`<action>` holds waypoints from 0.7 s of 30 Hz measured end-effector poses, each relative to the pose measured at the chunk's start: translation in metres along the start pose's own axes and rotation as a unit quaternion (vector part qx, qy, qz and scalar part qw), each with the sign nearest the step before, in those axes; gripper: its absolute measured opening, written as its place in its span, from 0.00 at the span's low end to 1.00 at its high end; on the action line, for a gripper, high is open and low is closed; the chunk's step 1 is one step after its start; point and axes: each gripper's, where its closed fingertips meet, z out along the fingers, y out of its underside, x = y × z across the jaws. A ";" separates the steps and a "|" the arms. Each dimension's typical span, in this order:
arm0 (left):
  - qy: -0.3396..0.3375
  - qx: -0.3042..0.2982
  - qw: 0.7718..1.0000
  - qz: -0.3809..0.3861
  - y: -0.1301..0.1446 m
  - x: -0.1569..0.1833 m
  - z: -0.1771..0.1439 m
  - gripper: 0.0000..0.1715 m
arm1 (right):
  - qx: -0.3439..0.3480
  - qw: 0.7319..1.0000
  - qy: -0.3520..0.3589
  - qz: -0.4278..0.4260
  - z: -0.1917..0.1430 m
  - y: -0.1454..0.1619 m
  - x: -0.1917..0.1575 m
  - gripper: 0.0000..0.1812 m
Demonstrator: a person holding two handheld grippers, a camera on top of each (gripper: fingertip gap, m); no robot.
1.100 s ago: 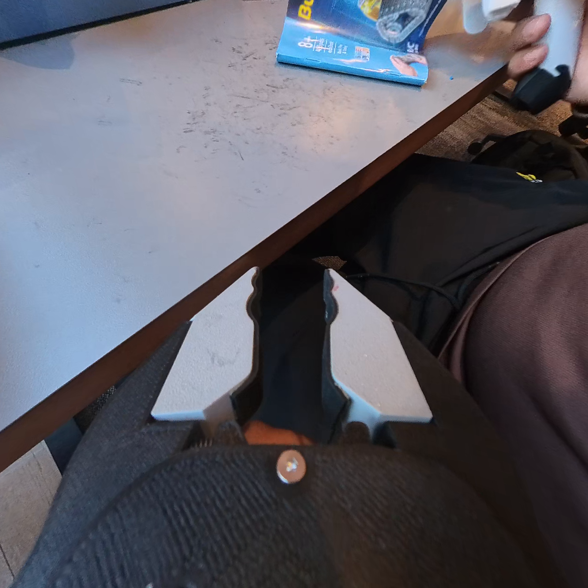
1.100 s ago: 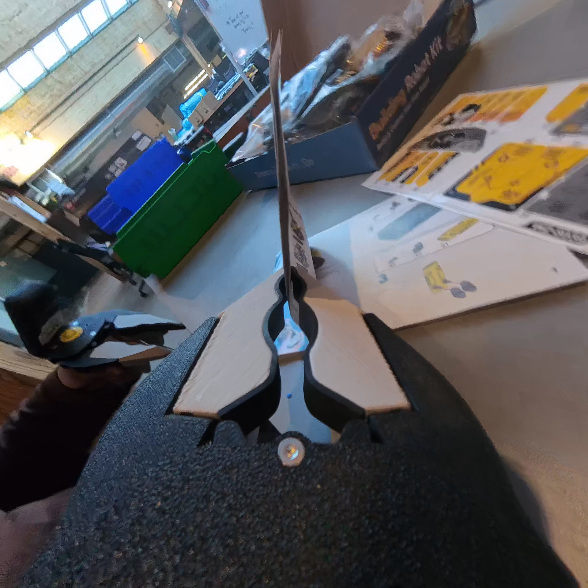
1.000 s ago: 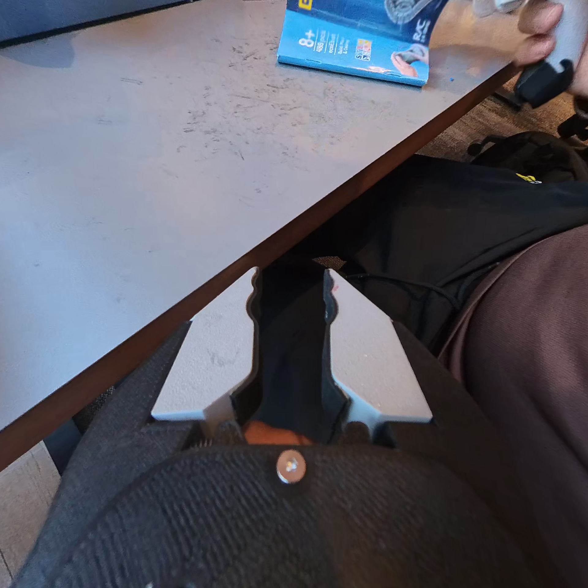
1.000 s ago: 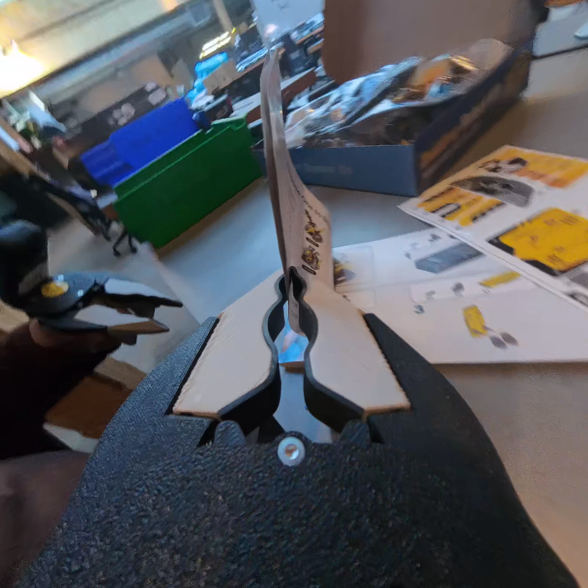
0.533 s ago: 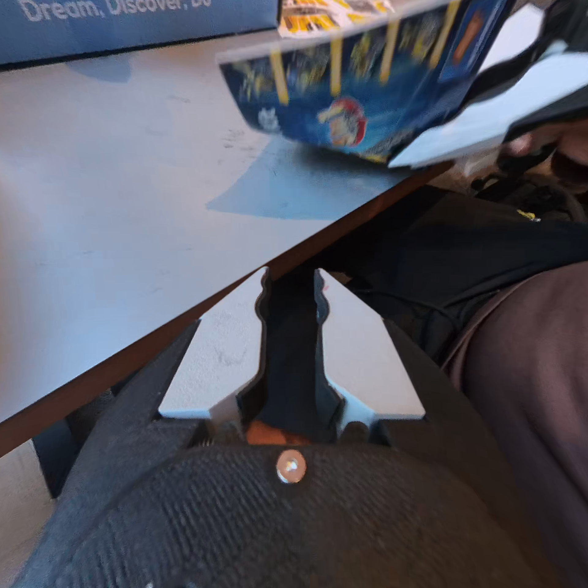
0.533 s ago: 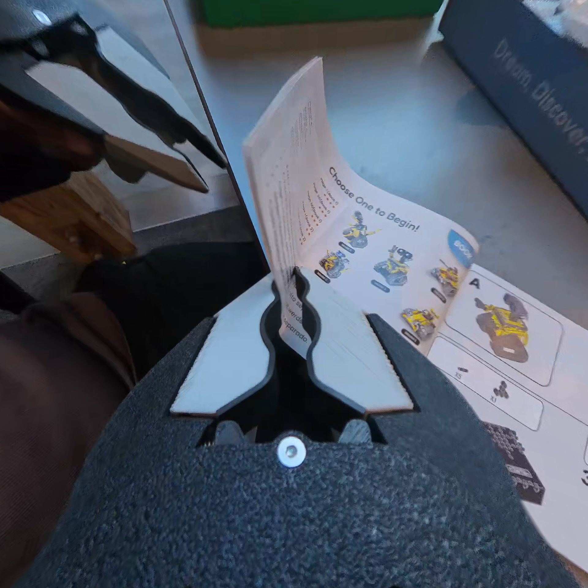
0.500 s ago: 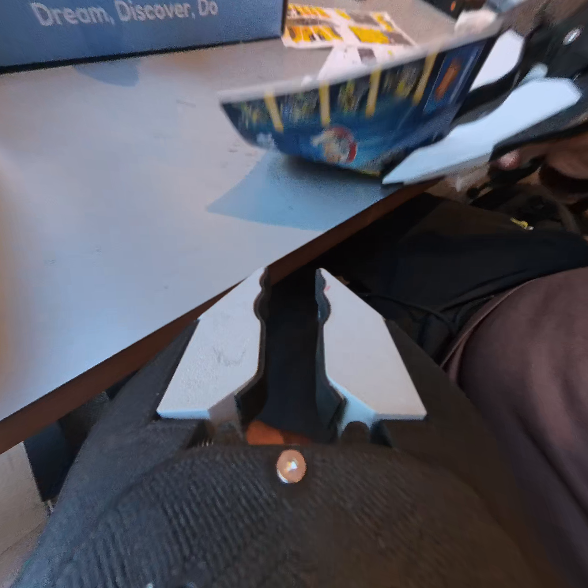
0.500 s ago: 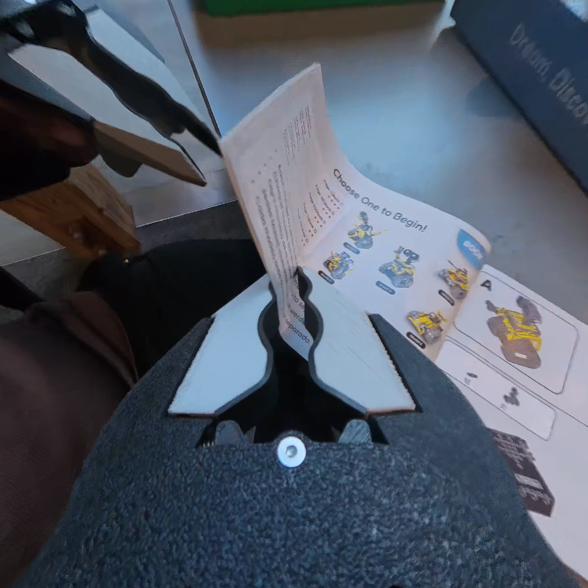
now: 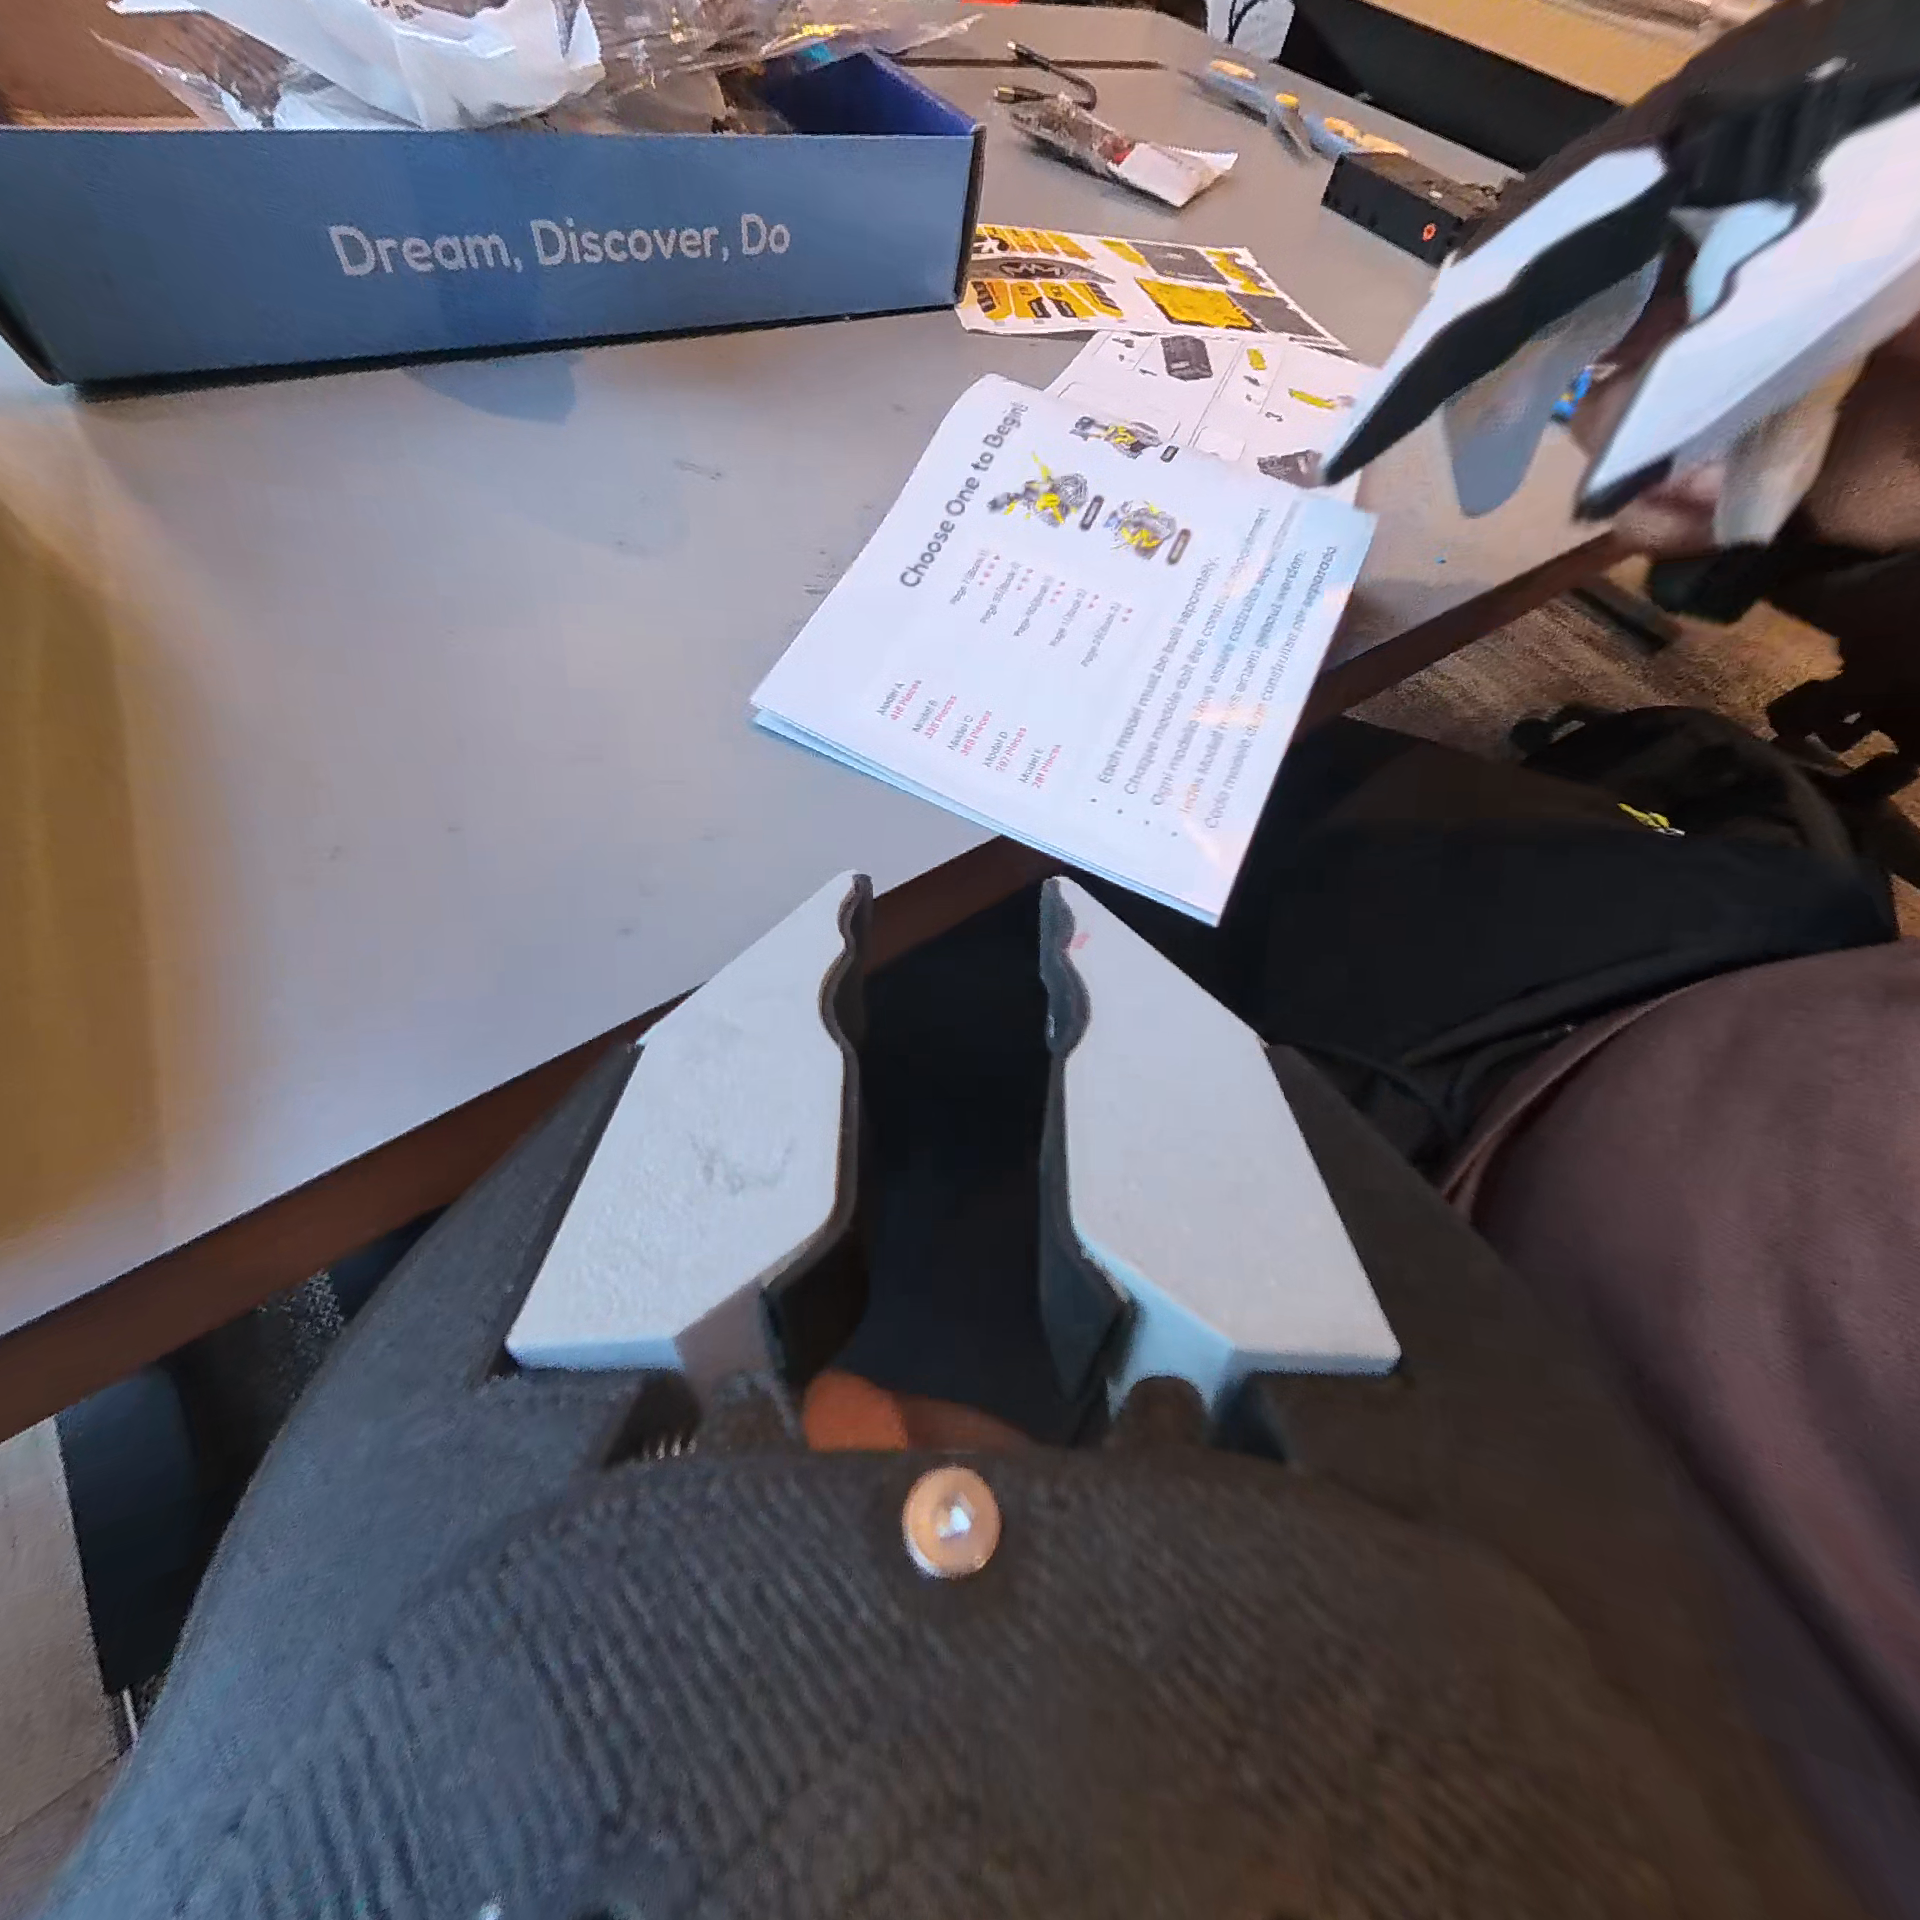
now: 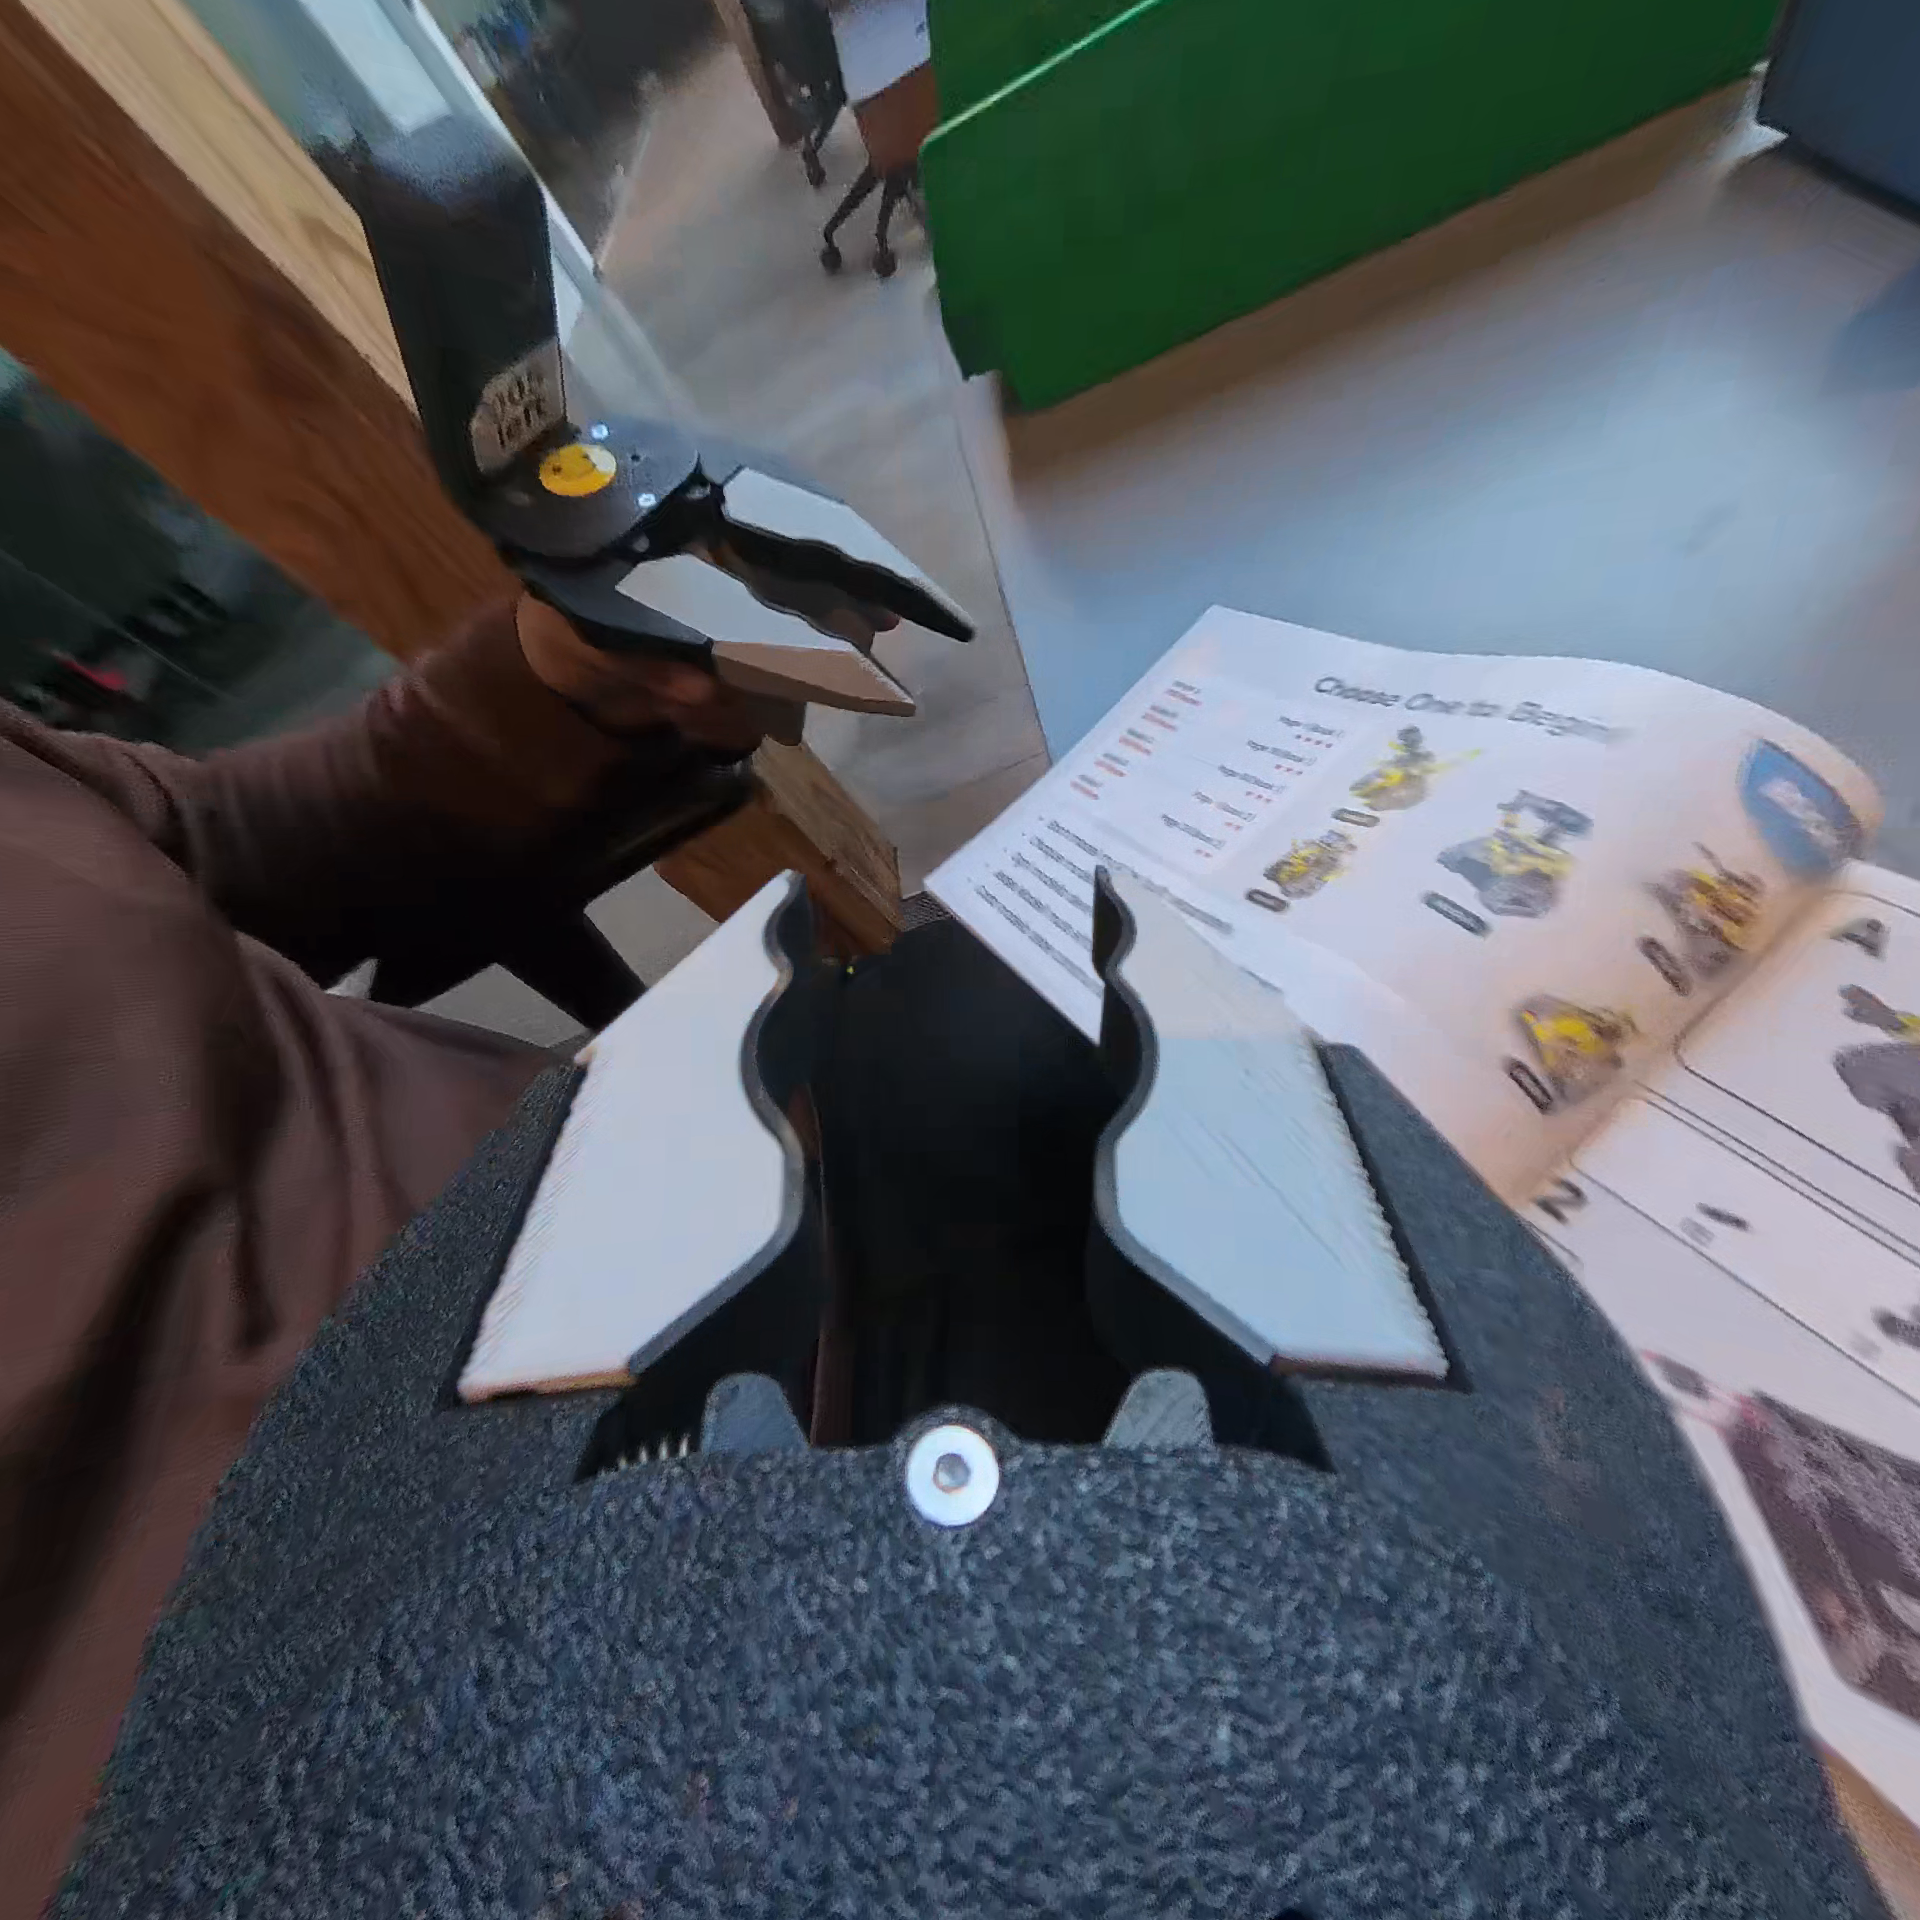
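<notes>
An open white instruction booklet (image 9: 1070, 634) lies on the grey table (image 9: 416, 623), one corner hanging over the near edge. It also shows in the right wrist view (image 10: 1455, 831). My left gripper (image 9: 951, 904) is open and empty, just off the table edge and short of the booklet. It shows in the right wrist view (image 10: 935, 670) held in a hand. My right gripper (image 10: 951, 894) is open and empty, its right finger over the booklet's near corner. It shows in the left wrist view (image 9: 1465, 488) above the booklet's right side.
A blue box (image 9: 488, 249) with plastic bags in it stands at the back of the table. A yellow and black sticker sheet (image 9: 1122, 281) lies behind the booklet. A green bin (image 10: 1299, 187) stands farther off. A person's brown sleeve (image 10: 260, 883) and lap are close below. There is about 12 cm between the tips of the two grippers.
My right gripper was shut on the booklet's cover and swung it over. It has opened and let go, and the booklet now lies open. The left gripper has tilted up toward the table.
</notes>
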 end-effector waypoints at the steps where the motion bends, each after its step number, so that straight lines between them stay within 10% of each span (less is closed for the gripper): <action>1: 0.001 0.001 1.000 0.000 -0.001 0.000 0.000 0.17 | 0.004 1.000 -0.003 0.009 -0.009 -0.001 0.004 0.31; 9: 0.016 0.000 0.999 0.033 -0.003 0.015 0.003 0.17 | -0.083 0.995 0.062 0.005 -0.047 0.036 0.058 0.26; 21: 0.024 -0.016 0.999 0.026 0.000 0.023 0.020 0.17 | -0.137 0.982 0.114 -0.061 0.045 0.020 0.079 0.06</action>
